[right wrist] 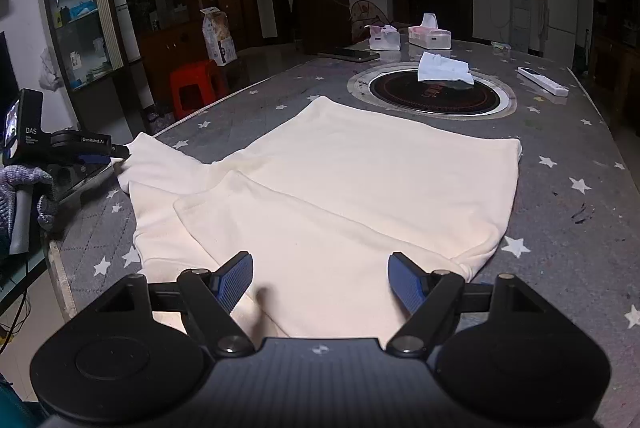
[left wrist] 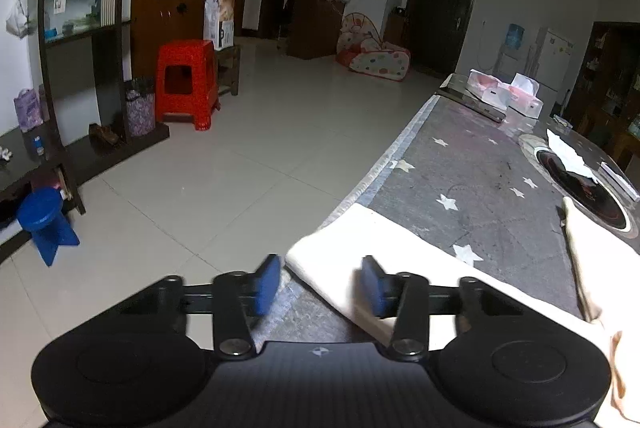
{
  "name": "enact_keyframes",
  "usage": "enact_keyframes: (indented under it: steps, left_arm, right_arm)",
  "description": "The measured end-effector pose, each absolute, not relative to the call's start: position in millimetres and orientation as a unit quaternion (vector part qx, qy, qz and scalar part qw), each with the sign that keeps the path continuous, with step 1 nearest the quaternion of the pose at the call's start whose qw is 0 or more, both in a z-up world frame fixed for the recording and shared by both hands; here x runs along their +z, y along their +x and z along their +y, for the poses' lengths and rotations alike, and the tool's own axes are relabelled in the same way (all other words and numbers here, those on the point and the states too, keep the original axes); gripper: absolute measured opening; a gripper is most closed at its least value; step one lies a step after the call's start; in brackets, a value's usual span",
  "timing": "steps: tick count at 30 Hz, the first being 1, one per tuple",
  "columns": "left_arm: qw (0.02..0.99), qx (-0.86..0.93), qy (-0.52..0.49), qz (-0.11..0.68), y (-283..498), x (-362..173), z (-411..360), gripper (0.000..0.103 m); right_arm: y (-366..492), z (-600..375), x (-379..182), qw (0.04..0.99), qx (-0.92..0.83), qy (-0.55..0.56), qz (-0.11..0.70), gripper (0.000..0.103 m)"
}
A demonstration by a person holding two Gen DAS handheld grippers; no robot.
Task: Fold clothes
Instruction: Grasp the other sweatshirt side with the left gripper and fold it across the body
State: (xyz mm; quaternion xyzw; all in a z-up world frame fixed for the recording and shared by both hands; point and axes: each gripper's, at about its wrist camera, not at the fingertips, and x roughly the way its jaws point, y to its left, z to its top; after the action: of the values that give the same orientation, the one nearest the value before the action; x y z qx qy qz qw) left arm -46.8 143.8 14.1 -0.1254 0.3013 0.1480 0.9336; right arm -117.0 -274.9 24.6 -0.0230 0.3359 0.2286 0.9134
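A cream garment [right wrist: 360,180] lies spread on the grey star-patterned tablecloth [right wrist: 560,212], with one part folded over the middle. My right gripper [right wrist: 320,282] is open and hovers over the garment's near edge. My left gripper [left wrist: 322,282] is open, its blue pads on either side of the garment's left sleeve end [left wrist: 340,268] near the table's left edge. In the right wrist view the left gripper [right wrist: 116,156] shows at the far left, touching that sleeve tip [right wrist: 144,148].
A round black induction hob [right wrist: 434,92] with a white cloth [right wrist: 442,67] on it sits mid-table. Tissue boxes [right wrist: 430,35], a phone [right wrist: 350,55] and a white remote [right wrist: 542,81] lie further back. A red stool [left wrist: 186,82] and blue stool [left wrist: 44,220] stand on the tiled floor at left.
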Motion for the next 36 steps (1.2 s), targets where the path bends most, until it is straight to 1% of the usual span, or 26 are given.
enact_keyframes:
  steps: [1,2,3,6,12,17,23,28,36]
  left_arm:
    - [0.934,0.149,-0.124,0.300,-46,14,144,0.033]
    - [0.935,0.149,-0.125,0.297,-46,14,144,0.020]
    - [0.935,0.150,-0.126,0.295,-46,15,145,0.014]
    - [0.937,0.150,-0.134,0.284,-48,20,144,0.008]
    - [0.954,0.088,-0.149,0.245,-61,51,118,0.007]
    - [0.964,0.008,-0.151,0.217,-67,83,76,0.006]
    - [0.962,-0.094,-0.148,0.210,-66,110,22,0.006]
    - [0.952,-0.175,-0.130,0.214,-68,119,-32,0.006]
    - [0.926,-0.267,-0.117,0.239,-68,110,-103,0.006]
  right_arm:
    - [-117,-275,25,0.914,0.228,-0.023,0.336,0.076]
    - [-117,-275,25,0.914,0.228,-0.022,0.335,0.076]
    - [-118,-275,25,0.914,0.228,-0.022,0.335,0.076]
    - [-118,-276,25,0.914,0.227,-0.019,0.335,0.076]
    - [-119,-278,25,0.916,0.225,-0.013,0.333,0.076]
    - [-121,-283,26,0.917,0.223,-0.005,0.329,0.076]
    - [-125,-294,28,0.921,0.215,0.007,0.323,0.076]
    - [-130,-306,27,0.926,0.203,0.015,0.319,0.076]
    - [-137,-330,26,0.932,0.175,0.030,0.316,0.076]
